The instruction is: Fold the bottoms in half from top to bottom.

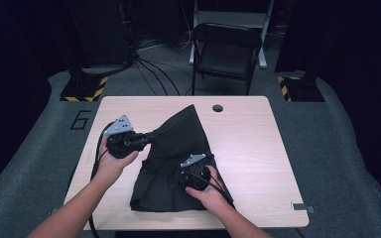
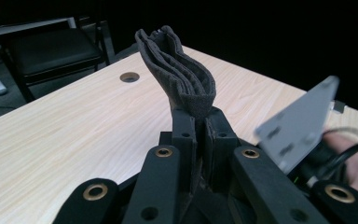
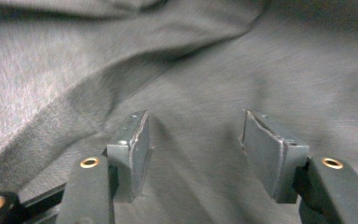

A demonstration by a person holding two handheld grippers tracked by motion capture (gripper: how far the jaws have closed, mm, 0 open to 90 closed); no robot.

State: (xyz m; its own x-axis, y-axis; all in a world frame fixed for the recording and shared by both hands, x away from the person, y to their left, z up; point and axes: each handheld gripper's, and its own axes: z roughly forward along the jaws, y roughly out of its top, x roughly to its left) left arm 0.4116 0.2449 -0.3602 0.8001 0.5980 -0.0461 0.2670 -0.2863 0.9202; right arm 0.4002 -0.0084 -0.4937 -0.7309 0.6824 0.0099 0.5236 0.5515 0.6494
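While the left gripper pinches a bunched edge of the dark grey, soft cloth garment, its jaws pressed together on several folded layers, most of that garment lies crumpled on the pale wooden table, toward the person's side; the pinched corner is drawn out to the left, probably to stretch the fabric for folding or straightening. Over the lower middle of the garment sits the right gripper, its jaws spread with cloth beneath and between them but not squeezed; it looks set either to pin the fabric down or to take a fresh hold. From the left gripper view, the clamped layers rise above the jaws in a thick wad, a detail too small to read from above; the right gripper view shows the two pads well apart over smooth fabric; the high view alone gives the garment's whole outline and the black folding chair beyond the table.
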